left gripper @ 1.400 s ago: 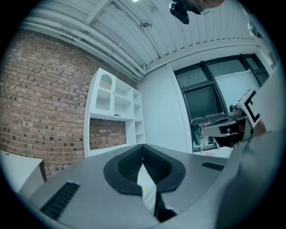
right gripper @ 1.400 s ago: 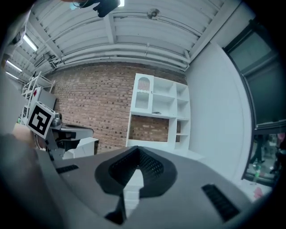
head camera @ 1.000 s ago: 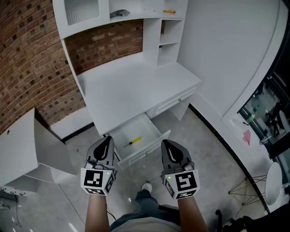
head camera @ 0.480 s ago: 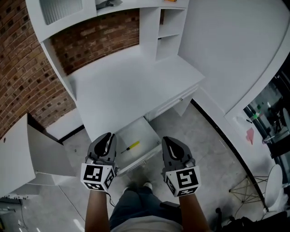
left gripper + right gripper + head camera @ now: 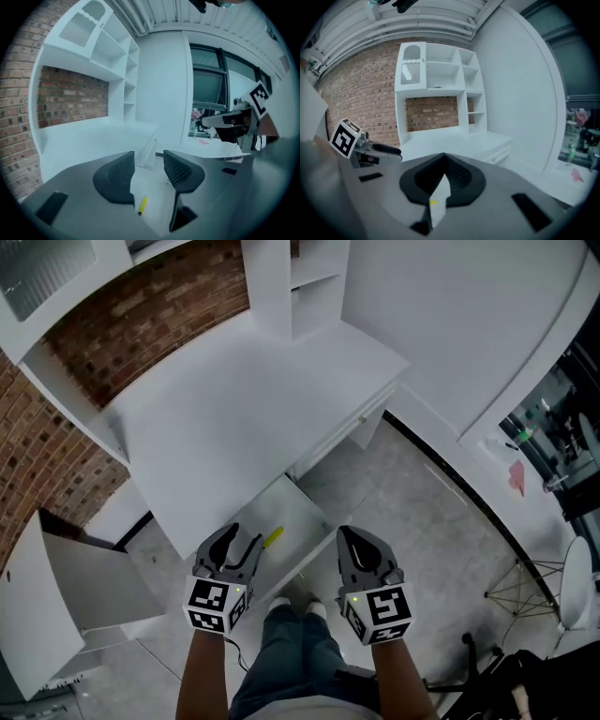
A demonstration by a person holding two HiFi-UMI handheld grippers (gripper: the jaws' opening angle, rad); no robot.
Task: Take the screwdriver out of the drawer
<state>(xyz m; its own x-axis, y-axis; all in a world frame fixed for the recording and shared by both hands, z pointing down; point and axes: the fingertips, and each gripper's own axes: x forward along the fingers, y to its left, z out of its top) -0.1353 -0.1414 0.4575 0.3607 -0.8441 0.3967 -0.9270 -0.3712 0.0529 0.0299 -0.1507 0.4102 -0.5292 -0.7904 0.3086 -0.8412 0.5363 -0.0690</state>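
The white drawer point(image 5: 298, 505) stands pulled out from under the desk, and a yellow-handled screwdriver point(image 5: 272, 538) lies inside it. My left gripper point(image 5: 240, 538) hovers at the drawer's near left corner. Its jaws have just been opening and now stand open with nothing between them. In the left gripper view the screwdriver point(image 5: 142, 205) lies on the drawer floor point(image 5: 157, 211), below and past the left gripper point(image 5: 149, 159). My right gripper point(image 5: 355, 540) is shut and empty, right of the drawer front. In the right gripper view the right gripper point(image 5: 444, 160) shows its tips touching.
The white desk top point(image 5: 244, 399) with its shelf unit point(image 5: 281, 277) stands against a brick wall point(image 5: 131, 324). An open cabinet door point(image 5: 37, 606) is at the left. The person's legs and shoes point(image 5: 291, 610) are below the drawer. A wire-legged stool point(image 5: 534, 587) stands at the right.
Both grippers have come down and forward toward the open drawer. The left jaws have gone from shut to open. The desk now sits closer in the head view.
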